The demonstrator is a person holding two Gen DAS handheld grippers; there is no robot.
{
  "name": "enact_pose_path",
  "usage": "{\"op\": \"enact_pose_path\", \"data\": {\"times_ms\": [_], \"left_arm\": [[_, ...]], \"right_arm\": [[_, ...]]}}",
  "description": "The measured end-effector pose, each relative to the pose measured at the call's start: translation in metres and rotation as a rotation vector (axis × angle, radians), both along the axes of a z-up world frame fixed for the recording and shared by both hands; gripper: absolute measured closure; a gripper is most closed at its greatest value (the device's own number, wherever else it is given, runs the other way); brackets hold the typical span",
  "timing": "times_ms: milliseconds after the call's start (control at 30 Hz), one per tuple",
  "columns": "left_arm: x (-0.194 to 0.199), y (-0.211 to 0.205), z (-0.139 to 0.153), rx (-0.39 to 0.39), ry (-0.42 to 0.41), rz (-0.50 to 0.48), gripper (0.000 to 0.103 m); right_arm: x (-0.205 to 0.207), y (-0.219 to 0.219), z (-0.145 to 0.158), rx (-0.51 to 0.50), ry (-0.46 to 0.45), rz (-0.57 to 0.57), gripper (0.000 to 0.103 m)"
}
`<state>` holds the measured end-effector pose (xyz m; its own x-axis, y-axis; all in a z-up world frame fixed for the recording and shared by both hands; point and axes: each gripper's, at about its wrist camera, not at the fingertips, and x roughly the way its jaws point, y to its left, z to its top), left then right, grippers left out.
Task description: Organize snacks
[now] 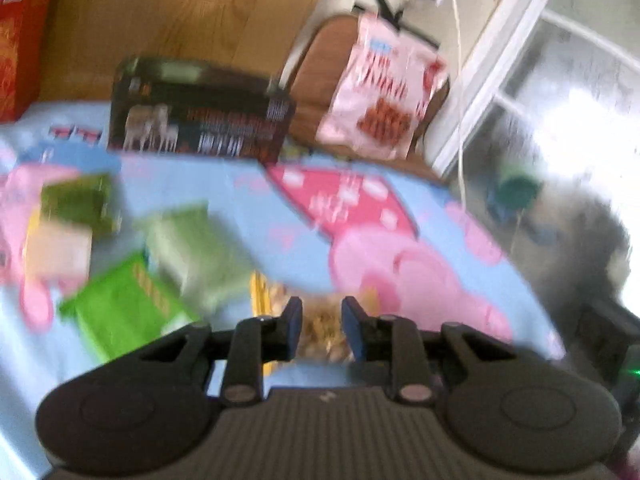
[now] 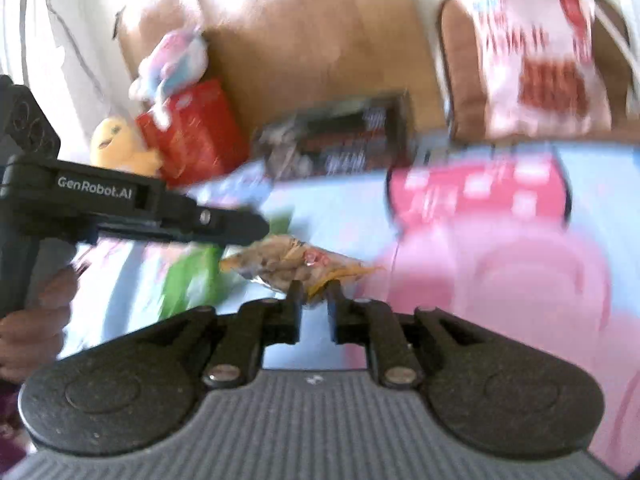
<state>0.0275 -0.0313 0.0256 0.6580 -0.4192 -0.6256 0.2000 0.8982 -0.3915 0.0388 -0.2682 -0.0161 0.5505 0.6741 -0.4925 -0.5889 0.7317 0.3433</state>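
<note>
A clear packet of brown nut snacks with yellow edges (image 2: pixel 298 265) is pinched at its near edge by my right gripper (image 2: pixel 314 294), which is shut on it above the blue and pink cartoon cloth (image 2: pixel 500 280). My left gripper (image 1: pixel 322 312) is closed around the same packet (image 1: pixel 324 326); its black body also shows in the right wrist view (image 2: pixel 240 228) at the packet's left end. Green snack packets (image 1: pixel 124 308) lie on the cloth at the left. A dark snack box (image 1: pixel 200 124) stands at the back. A pink snack bag (image 1: pixel 384 92) leans on a brown chair.
A red box (image 2: pixel 192 136) with a yellow plush toy (image 2: pixel 120 144) and a pastel plush toy stand at the back left. The brown chair (image 1: pixel 320 68) is behind the table. A white window frame (image 1: pixel 500 60) and cable are at the right. Both views are blurred.
</note>
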Motion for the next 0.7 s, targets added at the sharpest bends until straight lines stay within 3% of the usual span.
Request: {"op": "enact_pose_path", "data": {"times_ms": [33, 100, 167, 367, 467, 600, 700], "left_arm": [[-0.005, -0.001, -0.003, 0.008, 0.006, -0.013, 0.079], [-0.016, 0.002, -0.002, 0.023, -0.007, -0.018, 0.078], [-0.029, 0.011, 0.002, 0.014, -0.044, -0.006, 0.073], [-0.065, 0.046, -0.006, -0.067, -0.089, 0.057, 0.069], [-0.073, 0.059, -0.01, -0.084, -0.102, 0.1, 0.069], [-0.074, 0.069, -0.014, -0.086, -0.084, 0.138, 0.069], [-0.077, 0.078, -0.015, -0.083, -0.088, 0.166, 0.069]], "right_arm": [[-0.004, 0.002, -0.007, -0.028, 0.018, 0.013, 0.069], [-0.015, 0.001, -0.007, -0.06, -0.049, 0.005, 0.06], [-0.013, 0.002, -0.005, -0.065, -0.046, -0.025, 0.052], [-0.012, -0.009, 0.0, -0.044, -0.049, -0.144, 0.05], [-0.021, -0.011, 0.012, 0.014, -0.097, -0.151, 0.059], [-0.024, 0.013, 0.022, 0.019, -0.154, -0.091, 0.083], [-0.015, 0.038, 0.015, -0.03, -0.139, -0.037, 0.085]]}}
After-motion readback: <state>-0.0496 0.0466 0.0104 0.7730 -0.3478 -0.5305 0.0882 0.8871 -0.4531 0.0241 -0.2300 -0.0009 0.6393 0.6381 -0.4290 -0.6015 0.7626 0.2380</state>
